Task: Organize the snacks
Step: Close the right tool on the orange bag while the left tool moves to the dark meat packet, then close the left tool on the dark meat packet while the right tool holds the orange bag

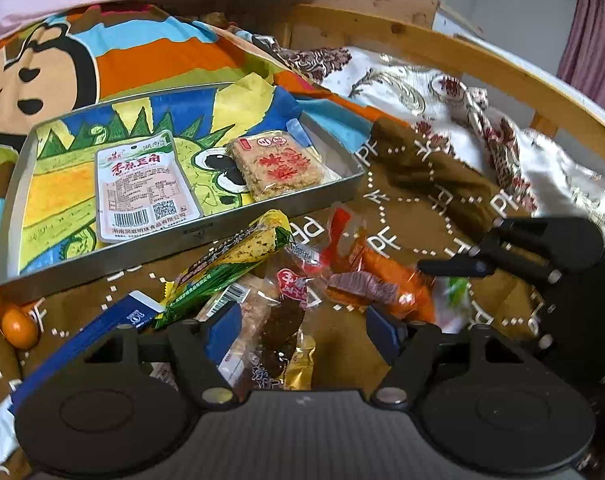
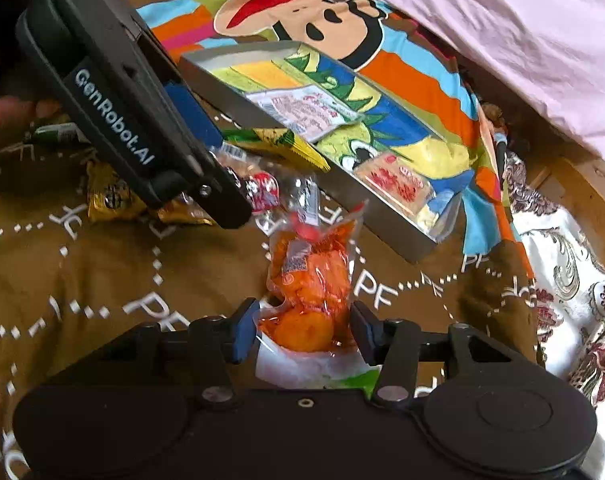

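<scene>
A shallow metal tray lies on a brown cloth and holds a white snack pouch and a rice cracker bar. A pile of loose snacks lies in front of it. My left gripper is open above a clear-wrapped pastry, beside a green-yellow packet. My right gripper has its jaws around the end of an orange snack bag, with small gaps at both pads.
A small orange fruit lies at the left. A gold packet lies under the left gripper's body. A cartoon blanket, a patterned white cloth and a wooden bed frame lie behind.
</scene>
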The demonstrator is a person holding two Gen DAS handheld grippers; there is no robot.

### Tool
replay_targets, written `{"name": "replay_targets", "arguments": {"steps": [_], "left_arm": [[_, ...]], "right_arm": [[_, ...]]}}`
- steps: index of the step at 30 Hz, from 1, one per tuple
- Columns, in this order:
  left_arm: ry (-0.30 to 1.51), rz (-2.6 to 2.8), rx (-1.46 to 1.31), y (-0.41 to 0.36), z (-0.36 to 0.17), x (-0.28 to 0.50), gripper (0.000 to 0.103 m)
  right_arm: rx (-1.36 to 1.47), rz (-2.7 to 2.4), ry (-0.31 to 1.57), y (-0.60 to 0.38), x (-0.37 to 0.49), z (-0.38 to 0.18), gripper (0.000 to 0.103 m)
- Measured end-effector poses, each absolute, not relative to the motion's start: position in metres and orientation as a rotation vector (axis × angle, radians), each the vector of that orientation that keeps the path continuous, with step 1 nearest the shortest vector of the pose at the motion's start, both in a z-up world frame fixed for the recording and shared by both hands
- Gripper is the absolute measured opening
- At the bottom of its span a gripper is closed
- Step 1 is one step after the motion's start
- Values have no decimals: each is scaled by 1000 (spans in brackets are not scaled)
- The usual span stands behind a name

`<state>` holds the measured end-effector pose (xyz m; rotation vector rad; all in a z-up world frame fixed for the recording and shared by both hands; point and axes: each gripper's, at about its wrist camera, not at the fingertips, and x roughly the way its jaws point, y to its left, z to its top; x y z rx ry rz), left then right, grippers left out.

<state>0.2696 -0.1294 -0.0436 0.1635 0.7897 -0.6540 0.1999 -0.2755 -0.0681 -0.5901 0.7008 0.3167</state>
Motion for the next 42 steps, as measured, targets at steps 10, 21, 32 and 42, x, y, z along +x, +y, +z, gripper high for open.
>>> {"name": "replay_targets", "arguments": {"steps": [10, 21, 32, 42], "left_arm": [[776, -603, 529, -174, -55, 271, 73], [780, -521, 619, -185, -60, 280, 59], [794, -487, 597, -179, -52, 266, 52], [797, -453, 599, -179, -51, 261, 51]], "right_arm": [[-512, 314, 714, -294, 211, -68, 61], [-440, 296, 717, -298, 220, -70, 73], [-314, 305, 711, -306, 229, -77, 73], [-351, 293, 713, -301, 225, -76, 70]]}}
